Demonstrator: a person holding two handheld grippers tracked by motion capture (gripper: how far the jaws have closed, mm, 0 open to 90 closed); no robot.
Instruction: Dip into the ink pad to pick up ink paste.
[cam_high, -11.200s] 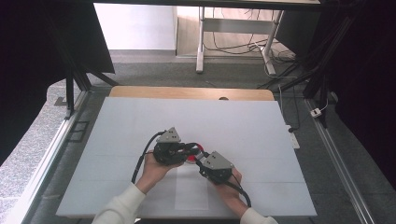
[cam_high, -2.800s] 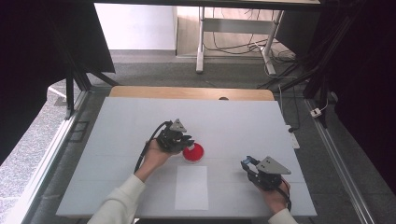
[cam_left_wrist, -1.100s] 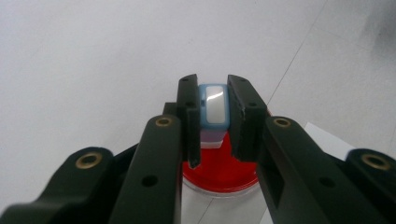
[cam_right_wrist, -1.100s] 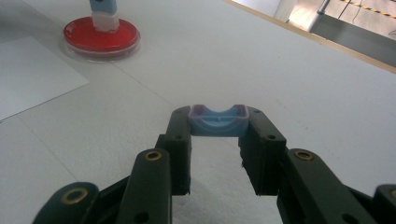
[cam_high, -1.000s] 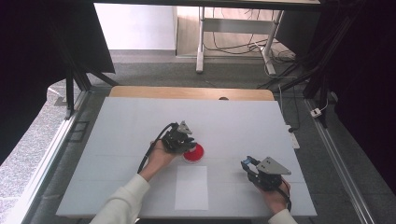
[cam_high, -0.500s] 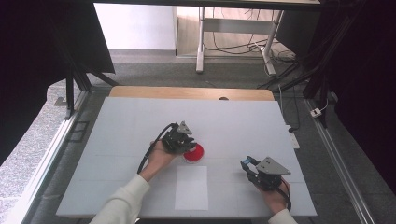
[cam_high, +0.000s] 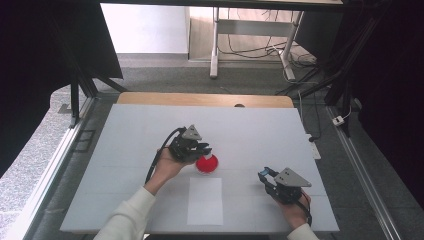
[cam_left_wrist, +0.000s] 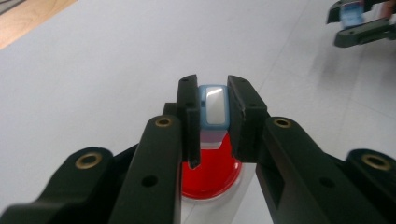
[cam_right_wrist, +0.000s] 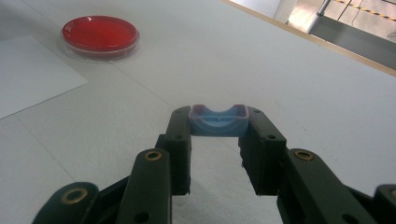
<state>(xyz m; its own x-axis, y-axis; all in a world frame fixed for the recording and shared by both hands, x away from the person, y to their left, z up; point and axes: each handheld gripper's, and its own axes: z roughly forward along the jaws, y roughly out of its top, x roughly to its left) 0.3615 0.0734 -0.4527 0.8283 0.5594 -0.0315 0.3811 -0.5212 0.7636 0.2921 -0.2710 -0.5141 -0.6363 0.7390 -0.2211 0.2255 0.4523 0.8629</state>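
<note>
A round red dish (cam_high: 206, 163) with a clear rim sits on the white table near its middle. My left gripper (cam_high: 205, 148) hovers just above the dish's near-left edge, shut on a small blue-rimmed piece with a pale face (cam_left_wrist: 214, 105); the red dish (cam_left_wrist: 212, 170) shows beneath its jaws. At the front right, my right gripper (cam_high: 265, 175) rests low over the table. It is shut on a small blue open-topped piece with a purplish edge (cam_right_wrist: 218, 121). The red dish (cam_right_wrist: 100, 33) lies far off to that gripper's upper left.
A white sheet of paper (cam_high: 205, 200) lies flat in front of the dish, between the two hands. The table's wooden far edge (cam_high: 200, 99) runs along the back. A metal frame (cam_high: 75, 100) borders the left side and cables trail on the floor at the right.
Long ago both grippers met at the table's middle; they have since parted. Over the last second my left gripper lifted slightly with its blue piece above the dish. The right gripper stayed put.
</note>
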